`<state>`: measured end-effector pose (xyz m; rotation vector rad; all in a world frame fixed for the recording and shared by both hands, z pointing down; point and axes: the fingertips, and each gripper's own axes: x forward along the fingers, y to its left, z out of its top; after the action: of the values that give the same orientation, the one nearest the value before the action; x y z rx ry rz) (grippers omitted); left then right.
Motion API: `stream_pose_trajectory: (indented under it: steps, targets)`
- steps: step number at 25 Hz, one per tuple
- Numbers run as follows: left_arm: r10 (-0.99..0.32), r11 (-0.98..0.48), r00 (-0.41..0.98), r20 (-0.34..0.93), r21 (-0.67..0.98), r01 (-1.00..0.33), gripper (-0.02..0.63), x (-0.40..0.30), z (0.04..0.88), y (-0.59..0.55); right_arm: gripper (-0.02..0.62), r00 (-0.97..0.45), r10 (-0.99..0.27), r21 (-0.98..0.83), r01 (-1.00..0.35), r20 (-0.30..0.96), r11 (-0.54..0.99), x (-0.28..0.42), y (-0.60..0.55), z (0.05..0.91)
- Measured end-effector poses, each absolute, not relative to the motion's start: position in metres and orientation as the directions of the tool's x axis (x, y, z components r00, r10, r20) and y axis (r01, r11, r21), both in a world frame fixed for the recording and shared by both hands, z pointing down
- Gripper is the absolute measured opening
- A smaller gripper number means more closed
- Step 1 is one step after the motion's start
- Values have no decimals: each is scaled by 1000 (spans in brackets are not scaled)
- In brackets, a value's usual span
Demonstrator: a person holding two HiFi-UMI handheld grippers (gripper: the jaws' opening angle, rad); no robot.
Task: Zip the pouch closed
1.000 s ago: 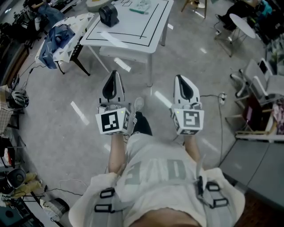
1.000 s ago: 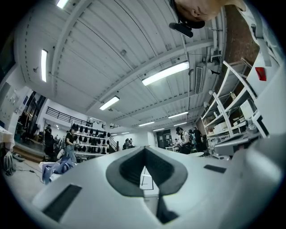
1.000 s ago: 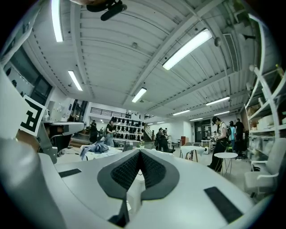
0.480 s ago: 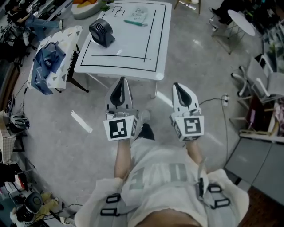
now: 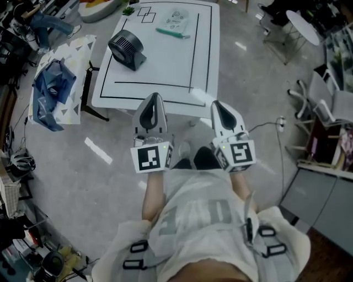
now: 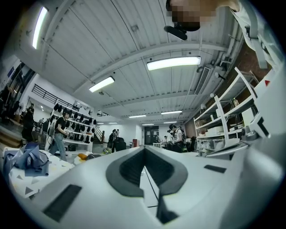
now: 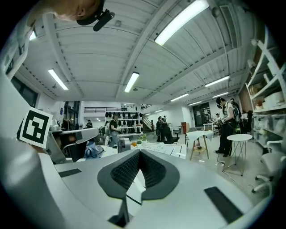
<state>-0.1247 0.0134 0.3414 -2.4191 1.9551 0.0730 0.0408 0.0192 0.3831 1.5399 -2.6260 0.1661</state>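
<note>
A pale printed pouch (image 5: 175,17) lies flat at the far end of the white table (image 5: 165,69), with a thin green piece (image 5: 172,33) just in front of it. Both grippers are held side by side in front of the person's body, over the table's near edge and well short of the pouch. My left gripper (image 5: 154,99) is shut with nothing in it; in the left gripper view its jaws (image 6: 144,149) meet. My right gripper (image 5: 217,106) is shut and holds nothing too, its tips (image 7: 139,153) together in the right gripper view.
A black round device (image 5: 127,49) sits on the table's left part. A board with blue cloth (image 5: 52,82) stands left of the table. Chairs and a small round table (image 5: 300,27) are at the upper right. A cable (image 5: 276,129) runs across the floor.
The table has come much closer in the head view: both grippers, side by side and shut, went from over bare floor to over its near edge.
</note>
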Motion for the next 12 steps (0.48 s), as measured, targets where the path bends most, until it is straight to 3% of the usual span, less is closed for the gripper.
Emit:
stream_pose_trajectory:
  steps: [12]
  targets:
    - [-976,-211,212,-52,-11,-977,6,-98,331,-76,8,-498,-865,-70,-867,64,494,46,-80,366]
